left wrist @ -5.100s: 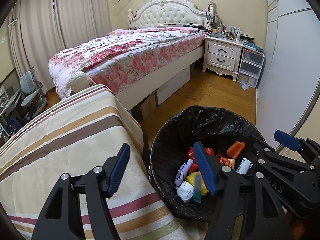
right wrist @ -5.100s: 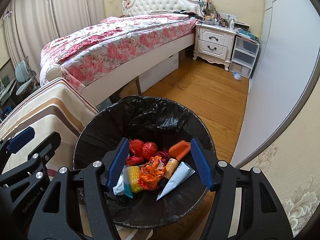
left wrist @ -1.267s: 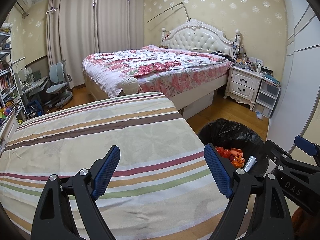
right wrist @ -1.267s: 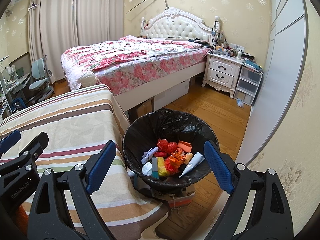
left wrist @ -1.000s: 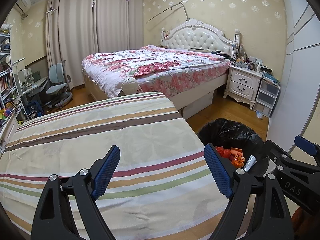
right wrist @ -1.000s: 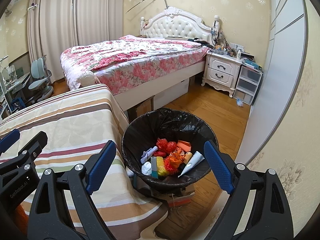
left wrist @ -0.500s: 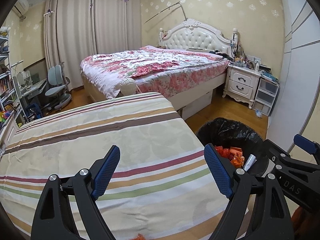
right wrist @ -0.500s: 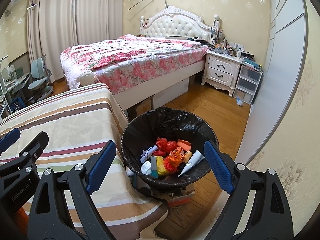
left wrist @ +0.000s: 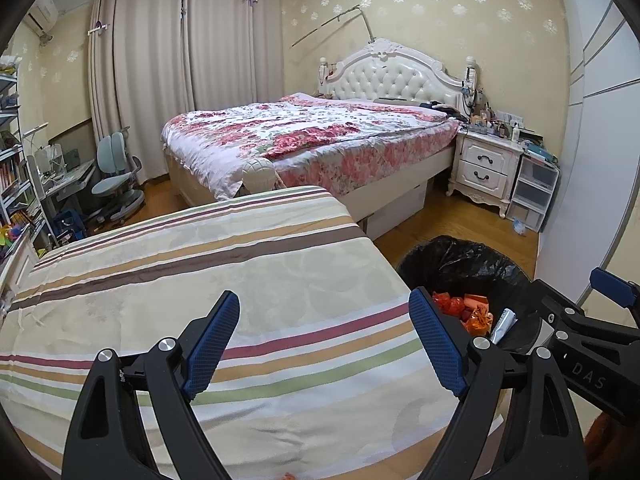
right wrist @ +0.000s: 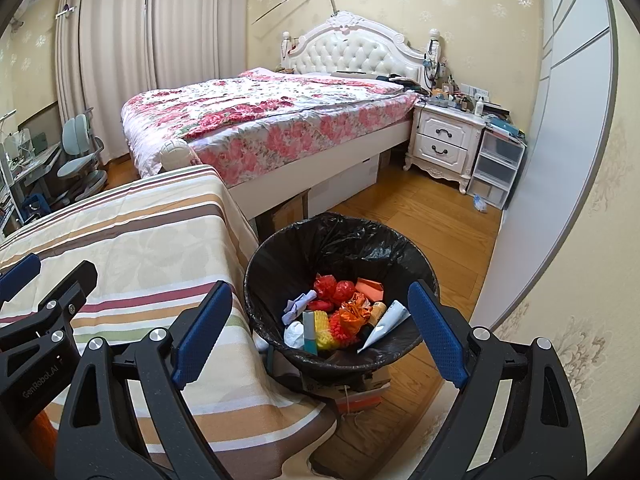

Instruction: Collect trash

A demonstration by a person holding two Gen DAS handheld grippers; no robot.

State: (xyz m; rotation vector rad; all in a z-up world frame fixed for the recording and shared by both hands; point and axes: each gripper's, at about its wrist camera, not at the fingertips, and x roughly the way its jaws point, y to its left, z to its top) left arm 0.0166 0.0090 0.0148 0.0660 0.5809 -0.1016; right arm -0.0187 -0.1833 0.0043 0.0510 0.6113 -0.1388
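Both tongs open, empty: left tongs (left wrist: 324, 340) over striped surface (left wrist: 200, 264), right tongs (right wrist: 320, 332) above bin (right wrist: 340, 236) holding trash (right wrist: 340, 316).

Your two hand-held grippers

Your left gripper (left wrist: 324, 340) and right gripper (right wrist: 320, 332) have black frames, ribbed blue pads (left wrist: 212, 338), silver screws and white lettering.

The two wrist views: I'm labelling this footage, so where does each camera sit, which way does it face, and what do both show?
Left wrist: on the left gripper, angled down over the striped cloth; own open fingers, plus the right gripper at the right edge.
Right wrist: on the right gripper, angled down at the trash bin; own open fingers, left gripper at the left edge.
Shared: bin, striped cloth, floral bed, nightstand.
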